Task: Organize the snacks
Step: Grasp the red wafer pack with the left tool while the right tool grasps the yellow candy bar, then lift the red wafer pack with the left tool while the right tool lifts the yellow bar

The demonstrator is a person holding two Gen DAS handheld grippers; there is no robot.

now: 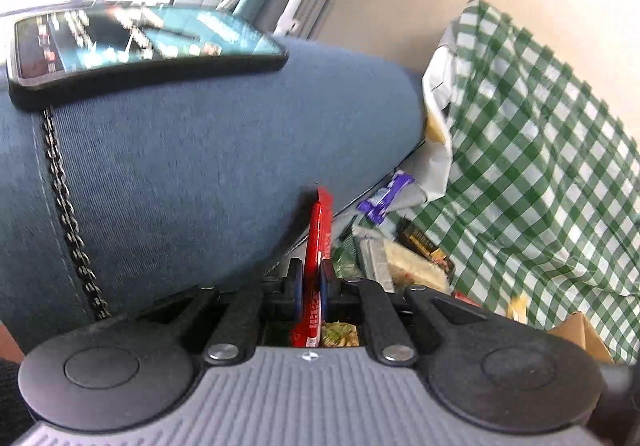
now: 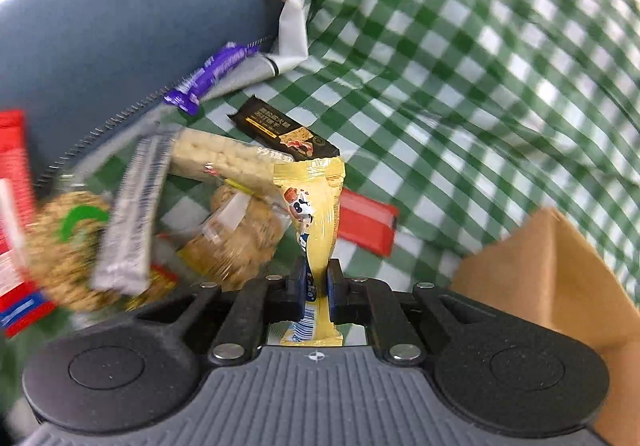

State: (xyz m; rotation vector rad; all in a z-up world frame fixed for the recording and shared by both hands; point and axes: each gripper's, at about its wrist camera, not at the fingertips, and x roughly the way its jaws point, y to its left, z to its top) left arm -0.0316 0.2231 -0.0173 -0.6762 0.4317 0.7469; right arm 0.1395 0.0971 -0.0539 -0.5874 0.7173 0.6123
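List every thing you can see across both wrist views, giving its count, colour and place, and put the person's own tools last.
checked cloth: one, green and white, under the snacks
purple packet: one, purple, at the cloth's far edge by the blue cushion
black packet: one, black and gold, lying on the cloth
flat red packet: one, red, on the cloth
brown box: one, tan, at the right
blue cushion: one, blue, left of the cloth
phone: one, black, atop the cushion
red packet: one, red, held upright
yellow packet: one, yellow, held upright
left hand-held gripper: one, black, shut on the red packet
right hand-held gripper: one, black, shut on the yellow packet
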